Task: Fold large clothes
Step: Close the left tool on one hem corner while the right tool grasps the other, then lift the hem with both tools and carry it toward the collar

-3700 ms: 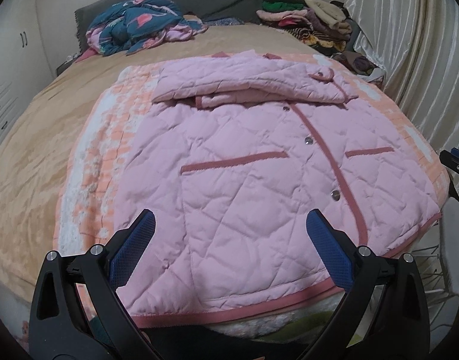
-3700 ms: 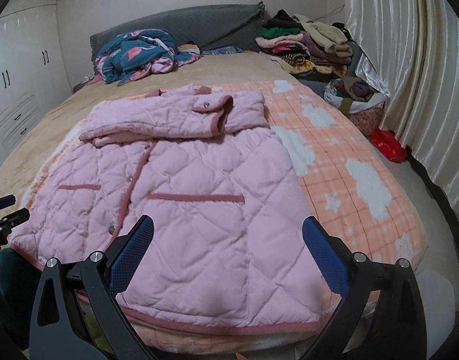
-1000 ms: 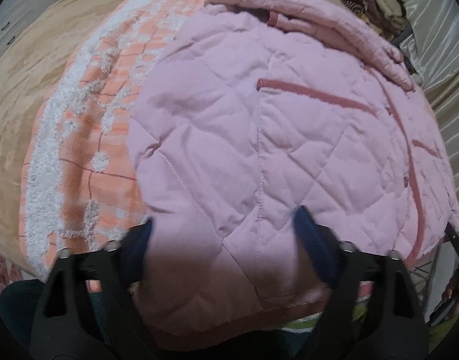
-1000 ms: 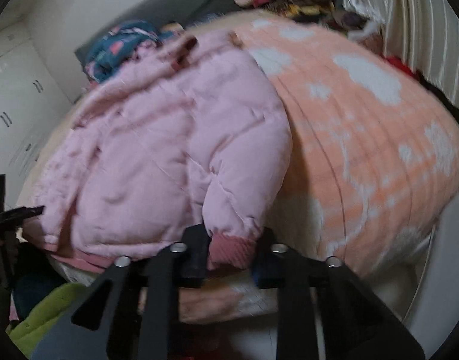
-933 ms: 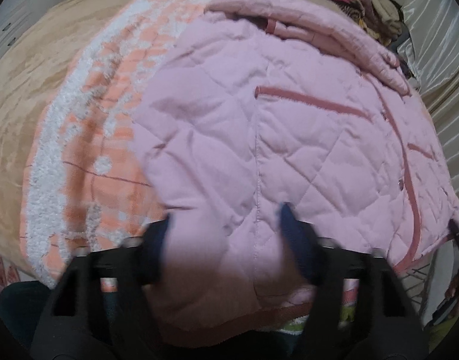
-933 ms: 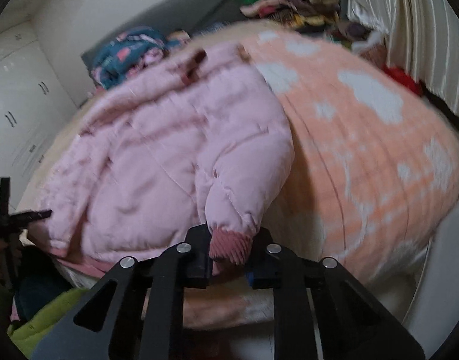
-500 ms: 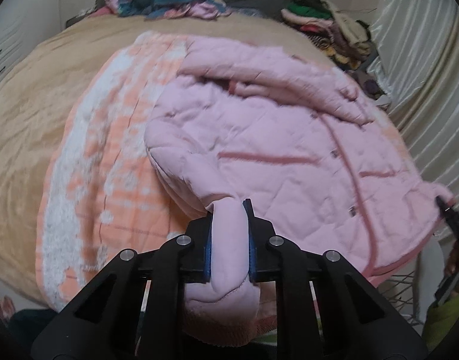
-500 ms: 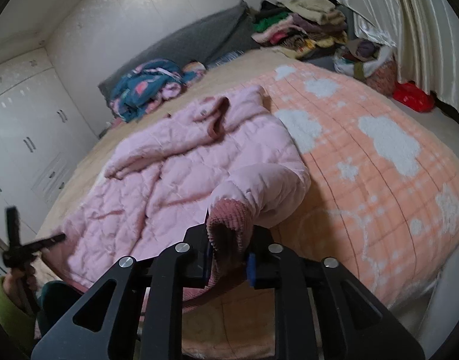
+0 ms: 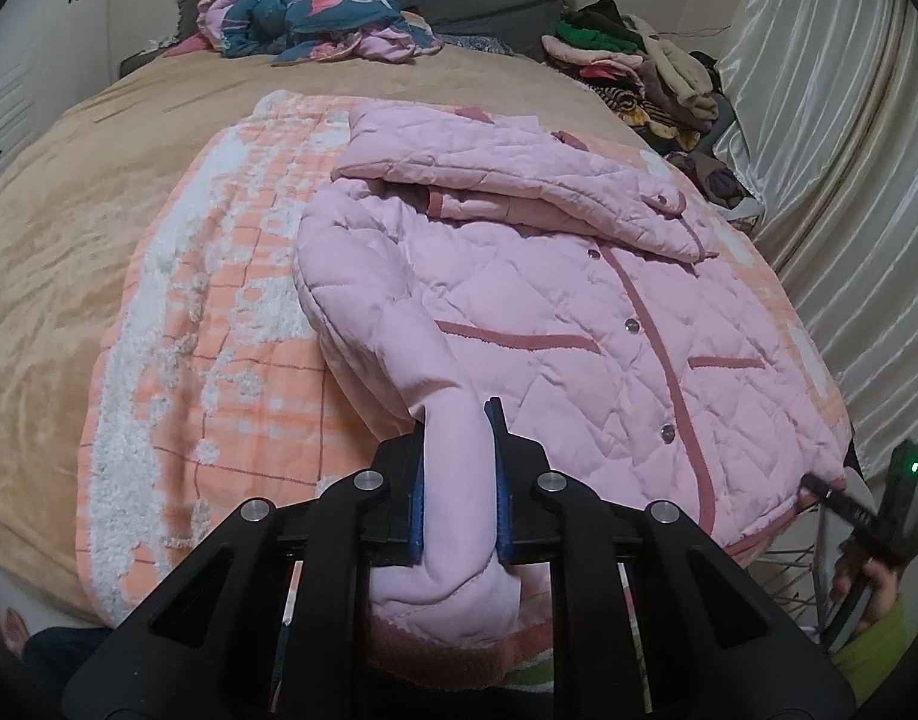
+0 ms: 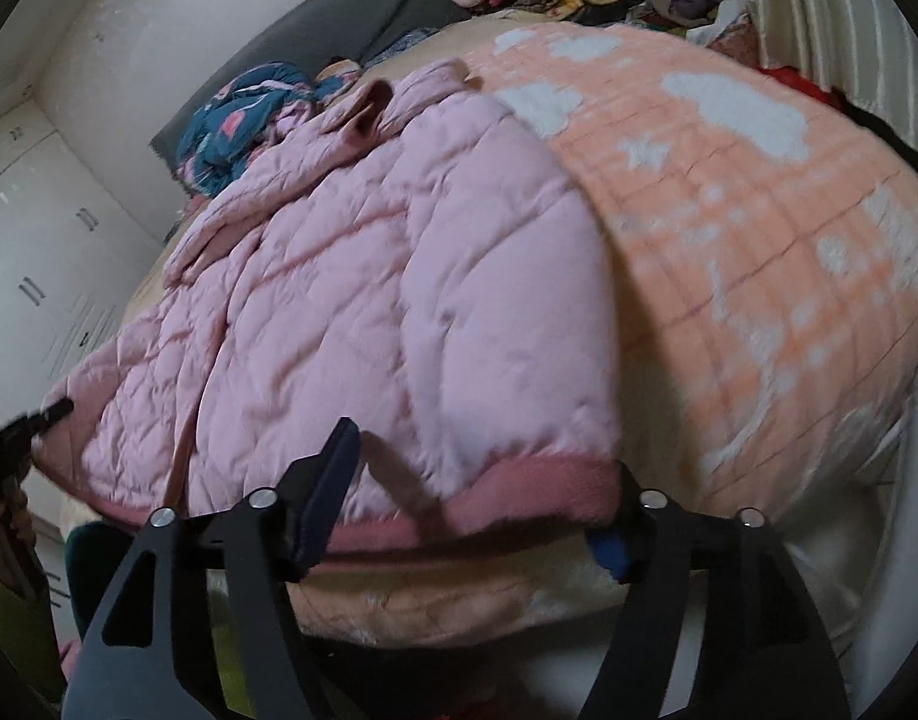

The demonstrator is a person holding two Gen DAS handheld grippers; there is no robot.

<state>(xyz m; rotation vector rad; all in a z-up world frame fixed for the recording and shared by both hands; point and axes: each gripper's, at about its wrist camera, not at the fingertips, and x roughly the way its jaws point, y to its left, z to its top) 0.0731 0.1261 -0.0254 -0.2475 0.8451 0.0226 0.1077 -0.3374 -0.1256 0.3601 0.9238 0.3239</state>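
A pink quilted jacket (image 9: pixel 549 300) lies front up on an orange and white blanket (image 9: pixel 219 300) on the bed. My left gripper (image 9: pixel 457 426) is shut on a bunched fold of the jacket's near left corner, raised off the blanket. In the right wrist view the jacket (image 10: pixel 399 300) lies flat, its darker pink hem (image 10: pixel 519 486) between the jaws of my right gripper (image 10: pixel 483 462). Those jaws are opening and stand wide, the pads off the fabric. The right gripper's black tip (image 9: pixel 819 486) shows at the jacket's far corner in the left wrist view.
A tan sheet (image 9: pixel 51 210) covers the bed around the blanket. A blue floral bundle (image 9: pixel 309 6) lies by the grey headboard, and a stack of clothes (image 9: pixel 627 60) sits at the far right. Curtains (image 9: pixel 849 180) hang along the right; white wardrobes (image 10: pixel 39 240) stand left.
My left gripper closed on the jacket's near left corner and lifted it. My right gripper, shut on the lifted right hem before, came down and spread its jaws; the hem lies back down.
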